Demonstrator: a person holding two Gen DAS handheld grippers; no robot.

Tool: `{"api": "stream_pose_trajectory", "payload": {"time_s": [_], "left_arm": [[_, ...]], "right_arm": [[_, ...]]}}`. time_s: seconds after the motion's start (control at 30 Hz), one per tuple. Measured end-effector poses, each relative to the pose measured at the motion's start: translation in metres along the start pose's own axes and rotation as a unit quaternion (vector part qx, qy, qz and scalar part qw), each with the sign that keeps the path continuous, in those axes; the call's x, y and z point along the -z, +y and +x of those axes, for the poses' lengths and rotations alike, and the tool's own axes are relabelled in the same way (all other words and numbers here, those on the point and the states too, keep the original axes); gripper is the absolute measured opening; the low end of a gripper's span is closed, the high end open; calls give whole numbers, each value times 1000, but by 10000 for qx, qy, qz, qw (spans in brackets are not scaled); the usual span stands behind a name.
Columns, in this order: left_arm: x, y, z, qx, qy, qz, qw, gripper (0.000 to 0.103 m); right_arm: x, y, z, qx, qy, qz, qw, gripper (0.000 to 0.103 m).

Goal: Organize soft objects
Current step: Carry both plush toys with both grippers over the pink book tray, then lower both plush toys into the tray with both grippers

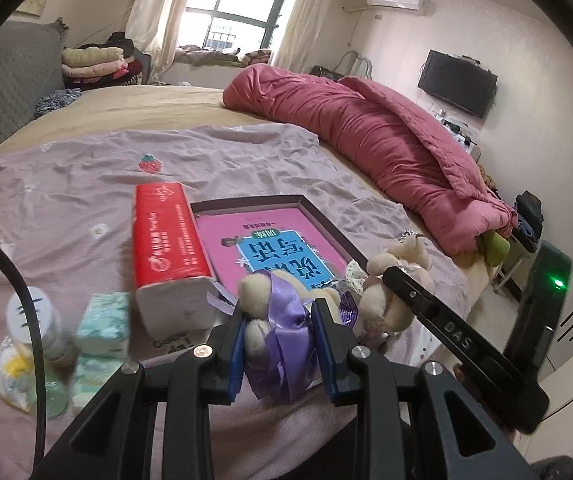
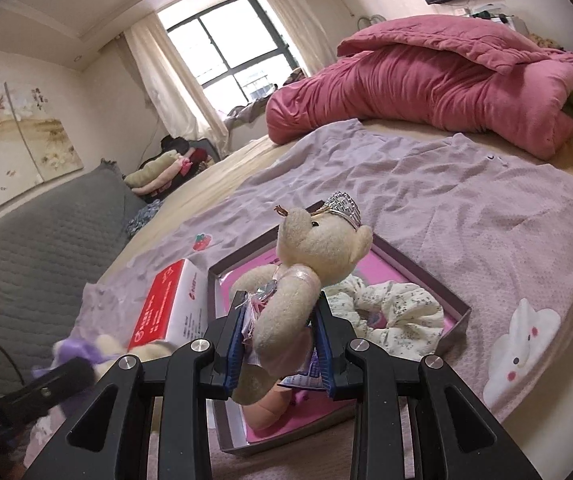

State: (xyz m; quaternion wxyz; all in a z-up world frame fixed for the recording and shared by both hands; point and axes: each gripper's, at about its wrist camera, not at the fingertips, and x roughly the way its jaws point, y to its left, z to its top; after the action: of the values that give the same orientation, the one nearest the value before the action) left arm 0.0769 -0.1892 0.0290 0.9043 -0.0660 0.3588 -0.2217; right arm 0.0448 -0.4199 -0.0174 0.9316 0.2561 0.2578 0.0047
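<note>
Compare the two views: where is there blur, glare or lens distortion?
Left wrist: window blown out, bed edge bowed by the fisheye, bottle at lower left blurred. Right wrist: window also overexposed, crowned bear sharp, purple-ribbon bear at lower left smeared.

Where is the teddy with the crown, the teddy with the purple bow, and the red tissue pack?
Teddy with the crown (image 2: 318,240): right wrist view, on its face.
Teddy with the purple bow (image 1: 282,300): left wrist view, on the bow across its body.
Red tissue pack (image 1: 170,236): left wrist view, on its red side.
</note>
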Motion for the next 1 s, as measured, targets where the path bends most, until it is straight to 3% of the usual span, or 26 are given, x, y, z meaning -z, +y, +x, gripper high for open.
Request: {"api": "stream_pose_trajectory", "payload": {"time_s": [0.43,0.6,1.0], "left_arm": [[1,-18,68,481,544,-117,9973,31],[3,-31,86,313,653,218,9971,31],[0,-20,101,188,785,72,9967,32]], "right_arm": [[-1,-15,1,71,0,257,9996,31],[-1,-15,3,71,36,253,9996,31],[-1,-16,20,54,235,124,9996,31]]}}
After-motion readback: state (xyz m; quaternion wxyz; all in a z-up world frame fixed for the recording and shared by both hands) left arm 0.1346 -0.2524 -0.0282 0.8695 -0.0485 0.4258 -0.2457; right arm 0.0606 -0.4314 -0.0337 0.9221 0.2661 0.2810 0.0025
